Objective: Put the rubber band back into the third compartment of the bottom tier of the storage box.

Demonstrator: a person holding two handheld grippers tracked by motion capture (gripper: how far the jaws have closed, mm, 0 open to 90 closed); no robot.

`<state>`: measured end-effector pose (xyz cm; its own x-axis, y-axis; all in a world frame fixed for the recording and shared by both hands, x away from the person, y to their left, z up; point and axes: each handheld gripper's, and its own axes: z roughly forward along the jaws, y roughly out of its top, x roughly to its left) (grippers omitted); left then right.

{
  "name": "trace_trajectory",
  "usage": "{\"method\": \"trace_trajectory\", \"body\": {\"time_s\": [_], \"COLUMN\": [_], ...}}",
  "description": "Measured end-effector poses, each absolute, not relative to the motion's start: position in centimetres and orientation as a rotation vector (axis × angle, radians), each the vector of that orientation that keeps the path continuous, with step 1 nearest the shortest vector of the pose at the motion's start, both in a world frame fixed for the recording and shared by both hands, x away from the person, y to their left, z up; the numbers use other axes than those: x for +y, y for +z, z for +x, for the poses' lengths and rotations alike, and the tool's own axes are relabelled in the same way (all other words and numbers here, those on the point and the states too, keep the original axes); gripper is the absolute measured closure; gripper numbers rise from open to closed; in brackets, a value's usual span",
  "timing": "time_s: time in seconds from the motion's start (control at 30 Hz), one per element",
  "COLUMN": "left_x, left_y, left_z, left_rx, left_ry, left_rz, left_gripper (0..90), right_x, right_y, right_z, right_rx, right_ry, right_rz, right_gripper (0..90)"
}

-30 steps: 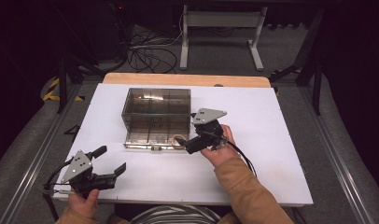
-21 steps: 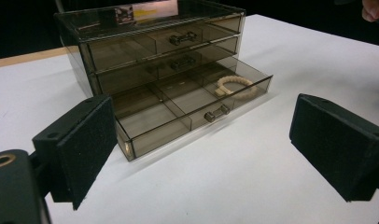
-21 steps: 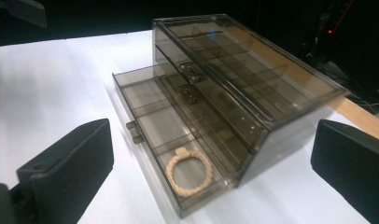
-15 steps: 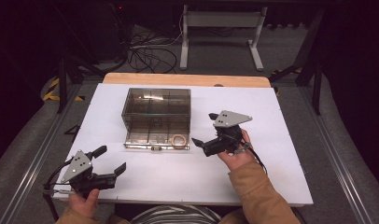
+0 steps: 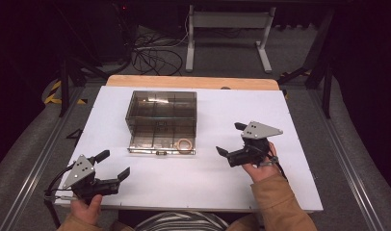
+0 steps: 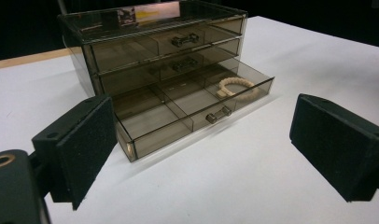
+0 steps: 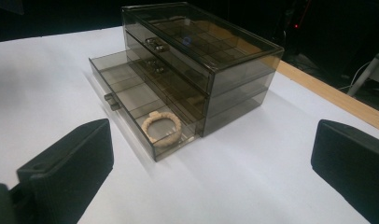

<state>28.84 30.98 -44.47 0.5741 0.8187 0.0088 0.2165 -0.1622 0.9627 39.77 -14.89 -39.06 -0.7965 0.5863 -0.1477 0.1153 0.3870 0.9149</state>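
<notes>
A smoky clear drawer box stands mid-table with three drawers. Its bottom drawer is pulled out toward me. A beige braided bracelet lies in that drawer's right-hand compartment. My right gripper is held open to the right of the drawer, apart from it, with nothing between its jaws. My left gripper rests open near the table's front left corner, also holding nothing.
The white table top has a wooden strip along its far edge. Cables and a metal stand lie on the dark floor beyond. The upper two drawers are shut.
My right gripper has drawn back from the open drawer's right end to the right, leaving the bracelet lying in the drawer. The left gripper has not moved.
</notes>
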Motion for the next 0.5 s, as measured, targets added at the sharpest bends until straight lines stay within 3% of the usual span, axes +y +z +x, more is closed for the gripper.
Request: {"method": "trace_trajectory", "body": {"time_s": [0.5], "left_x": [31.0], "left_y": [-44.5], "left_z": [28.8], "left_rx": [0.869], "left_ry": [0.675], "left_rz": [1.681], "left_gripper": [7.2], "right_x": [-18.5], "right_y": [-41.3], "right_z": [38.4], "right_rx": [2.162], "right_ry": [1.428], "right_rz": [0.646], "right_gripper": [0.0]}}
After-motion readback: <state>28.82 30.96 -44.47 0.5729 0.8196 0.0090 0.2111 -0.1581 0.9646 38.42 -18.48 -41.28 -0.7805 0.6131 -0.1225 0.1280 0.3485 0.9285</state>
